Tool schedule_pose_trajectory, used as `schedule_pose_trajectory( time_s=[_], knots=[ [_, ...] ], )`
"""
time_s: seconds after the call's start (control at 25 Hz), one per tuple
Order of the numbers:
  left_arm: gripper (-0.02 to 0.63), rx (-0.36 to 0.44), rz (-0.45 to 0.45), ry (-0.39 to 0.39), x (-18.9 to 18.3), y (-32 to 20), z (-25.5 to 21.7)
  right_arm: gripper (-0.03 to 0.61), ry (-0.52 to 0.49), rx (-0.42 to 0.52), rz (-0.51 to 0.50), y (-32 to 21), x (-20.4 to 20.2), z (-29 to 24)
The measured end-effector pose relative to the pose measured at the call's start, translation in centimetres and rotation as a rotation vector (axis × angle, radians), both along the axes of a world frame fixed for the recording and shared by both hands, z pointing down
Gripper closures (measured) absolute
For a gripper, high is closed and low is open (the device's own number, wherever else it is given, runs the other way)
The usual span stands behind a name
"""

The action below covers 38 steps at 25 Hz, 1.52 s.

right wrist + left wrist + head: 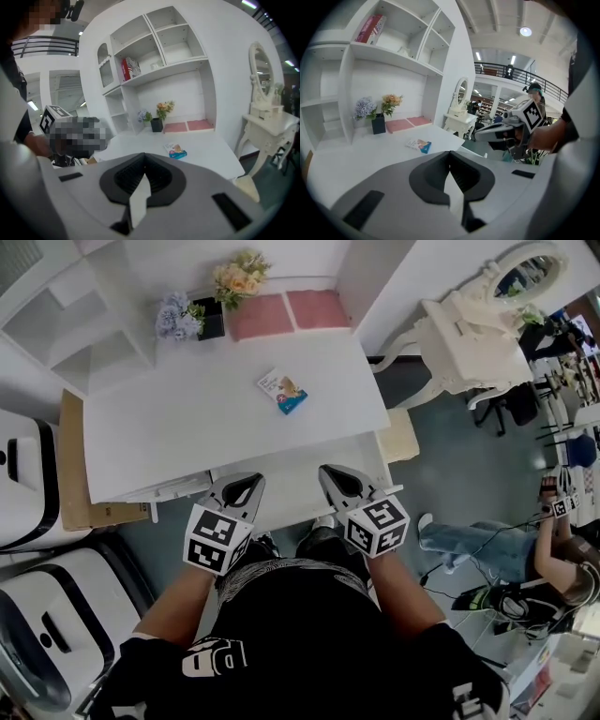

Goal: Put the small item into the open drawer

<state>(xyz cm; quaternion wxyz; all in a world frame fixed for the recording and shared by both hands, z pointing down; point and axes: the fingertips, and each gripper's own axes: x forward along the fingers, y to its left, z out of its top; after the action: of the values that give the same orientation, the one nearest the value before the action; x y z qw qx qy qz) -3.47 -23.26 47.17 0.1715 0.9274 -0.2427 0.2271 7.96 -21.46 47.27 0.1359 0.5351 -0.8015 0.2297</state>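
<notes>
Sitting flat near the middle of the desk: the small packet, roughly 12 o'clock from both grippers.
Looks light, thin and kinda slick, so I'd pinch it across its short edges. Left gripper and right gripper are both closed up, holding nothing, down at 6 o'clock. What looks like the drawer sits between them, but I can't make out its inside.

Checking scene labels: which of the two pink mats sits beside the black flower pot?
The left pink mat, next to the black flower pot; the right pink mat lies beyond it.
</notes>
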Motion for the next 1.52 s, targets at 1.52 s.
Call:
schedule_pose_trajectory(
  time_s=[1.52],
  knots=[
    [0.6, -0.108, -0.451, -0.043, -3.4, -3.6, 4.4, 0.358, 0.332, -0.18, -0.248, -21.1, 2.6, 14.4]
  ],
)
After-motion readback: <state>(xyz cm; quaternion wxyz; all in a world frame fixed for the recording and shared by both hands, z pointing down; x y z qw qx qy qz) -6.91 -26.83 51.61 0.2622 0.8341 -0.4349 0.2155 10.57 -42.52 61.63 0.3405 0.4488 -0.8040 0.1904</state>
